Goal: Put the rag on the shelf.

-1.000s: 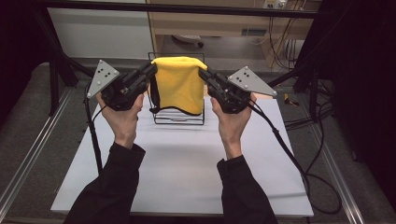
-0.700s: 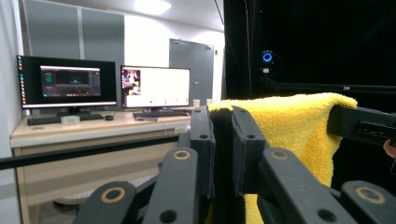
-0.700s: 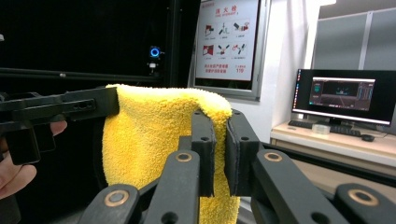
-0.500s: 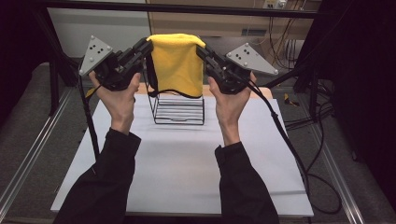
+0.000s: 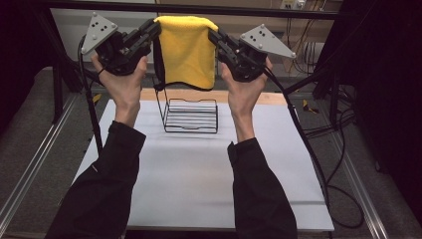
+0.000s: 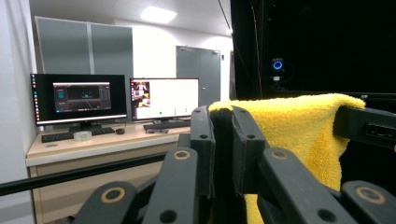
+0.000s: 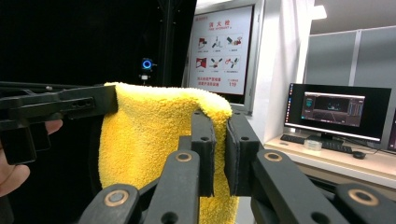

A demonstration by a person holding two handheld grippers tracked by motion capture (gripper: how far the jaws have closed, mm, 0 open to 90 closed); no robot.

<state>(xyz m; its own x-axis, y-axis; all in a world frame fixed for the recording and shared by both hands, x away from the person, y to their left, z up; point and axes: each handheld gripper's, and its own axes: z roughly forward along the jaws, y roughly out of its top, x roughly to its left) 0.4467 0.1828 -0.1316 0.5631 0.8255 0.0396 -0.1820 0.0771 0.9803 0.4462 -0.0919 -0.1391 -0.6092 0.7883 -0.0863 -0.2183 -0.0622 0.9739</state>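
Each tool, left tool and right tool, is clenched on an upper corner of the yellow towel, stretched level between them and hanging, folded, directly above the wire rack on the desk.

Both grippers raised (jaws clamped)

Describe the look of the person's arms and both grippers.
Long black sleeves cover both forearms. The left gripper and right gripper are black, with linked two-bar jaws and brass-coloured pivots. Each carries a grey triangular plate with dots and trails a black cable.
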